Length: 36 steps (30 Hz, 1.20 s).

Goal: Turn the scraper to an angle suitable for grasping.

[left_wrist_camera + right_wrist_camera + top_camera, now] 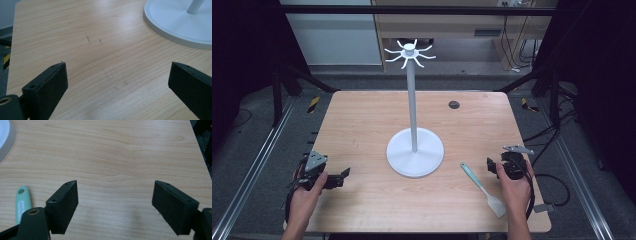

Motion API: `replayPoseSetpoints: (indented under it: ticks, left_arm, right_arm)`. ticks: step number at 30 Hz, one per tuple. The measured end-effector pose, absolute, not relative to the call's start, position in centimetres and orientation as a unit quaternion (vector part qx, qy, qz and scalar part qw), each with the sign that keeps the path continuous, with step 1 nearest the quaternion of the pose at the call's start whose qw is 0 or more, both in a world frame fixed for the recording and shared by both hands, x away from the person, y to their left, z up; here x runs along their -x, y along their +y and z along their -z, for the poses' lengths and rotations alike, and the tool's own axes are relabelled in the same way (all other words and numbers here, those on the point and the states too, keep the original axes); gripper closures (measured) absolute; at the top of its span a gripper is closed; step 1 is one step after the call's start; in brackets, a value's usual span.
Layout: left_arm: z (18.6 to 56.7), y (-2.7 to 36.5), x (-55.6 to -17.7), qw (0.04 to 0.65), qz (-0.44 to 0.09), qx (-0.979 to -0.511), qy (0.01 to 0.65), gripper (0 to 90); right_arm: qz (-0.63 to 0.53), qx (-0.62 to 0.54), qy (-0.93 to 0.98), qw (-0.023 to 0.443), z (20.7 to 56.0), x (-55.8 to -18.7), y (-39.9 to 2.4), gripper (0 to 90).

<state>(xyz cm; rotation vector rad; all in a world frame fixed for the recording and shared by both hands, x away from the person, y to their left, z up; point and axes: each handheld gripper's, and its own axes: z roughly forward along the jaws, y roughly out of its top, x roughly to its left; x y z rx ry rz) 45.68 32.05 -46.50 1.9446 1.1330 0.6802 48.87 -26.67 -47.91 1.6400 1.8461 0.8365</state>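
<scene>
The right tool (115,202) hovers low over the tabletop (120,152), its jaws spread wide with bare wood between them. The spatula (484,182) lies flat just beside it toward the middle, apart from it, mint-green handle pointing at the white hook stand (414,150), pale blade nearest the person. The left tool (117,82) is likewise spread, holding nothing, well apart from the spatula.

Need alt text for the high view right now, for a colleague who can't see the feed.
A person's hands hold the left gripper and right gripper, both open and empty, low over a wooden table. A white hook stand rises at its centre, and a teal-handled spatula lies beside the right gripper.
</scene>
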Motion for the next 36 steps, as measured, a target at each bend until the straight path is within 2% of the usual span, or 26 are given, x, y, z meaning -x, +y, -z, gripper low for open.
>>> replayPoseSetpoints:
  ticks: [6, 13, 16, 17, 18, 20, 21, 23, 25, 32, 36]
  left_arm:
    - [46.5, 32.0, -45.7, 0.388, -0.267, -0.762, 0.444, 2.2]
    - [46.6, 32.0, -45.8, 0.386, -0.266, -0.765, 0.443, 2.2]
    - [46.6, 31.9, -45.7, 0.382, -0.266, -0.767, 0.442, 2.2]
    - [46.7, 31.8, -45.7, 0.381, -0.266, -0.768, 0.440, 2.2]
    - [46.7, 31.7, -45.7, 0.379, -0.266, -0.770, 0.439, 2.2]
    - [46.8, 31.6, -45.7, 0.377, -0.267, -0.771, 0.439, 2.2]
    - [46.9, 31.6, -45.7, 0.377, -0.265, -0.771, 0.440, 2.2]
    - [46.9, 31.6, -45.7, 0.378, -0.263, -0.770, 0.441, 2.2]
    - [46.9, 31.8, -45.6, 0.384, -0.256, -0.768, 0.445, 2.2]
    - [46.9, 31.8, -45.7, 0.387, -0.259, -0.765, 0.445, 2.3]
    - [46.9, 31.6, -45.8, 0.385, -0.260, -0.768, 0.441, 2.3]
  right_arm:
    - [-0.305, -0.597, 0.690, 0.274, 47.5, -48.8, -25.8, 26.1]
    - [-0.300, -0.597, 0.688, 0.283, 46.7, -49.1, -24.6, 26.3]
    - [-0.297, -0.579, 0.696, 0.303, 45.8, -49.5, -23.6, 30.0]
    - [-0.284, -0.566, 0.707, 0.314, 45.3, -49.9, -22.8, 39.8]
    - [-0.284, -0.566, 0.707, 0.314, 45.3, -49.9, -22.8, 39.8]
    - [-0.277, -0.548, 0.726, 0.310, 45.3, -50.8, -21.9, 53.9]
    - [-0.275, -0.545, 0.730, 0.306, 45.5, -51.1, -21.5, 57.0]
    - [-0.275, -0.543, 0.735, 0.298, 45.7, -51.4, -21.2, 59.8]
    - [-0.275, -0.532, 0.751, 0.277, 46.2, -52.2, -20.5, 67.7]
    - [-0.284, -0.518, 0.765, 0.256, 47.0, -52.3, -19.7, 88.3]
    - [-0.307, -0.521, 0.759, 0.242, 46.9, -51.6, -20.2, 90.0]
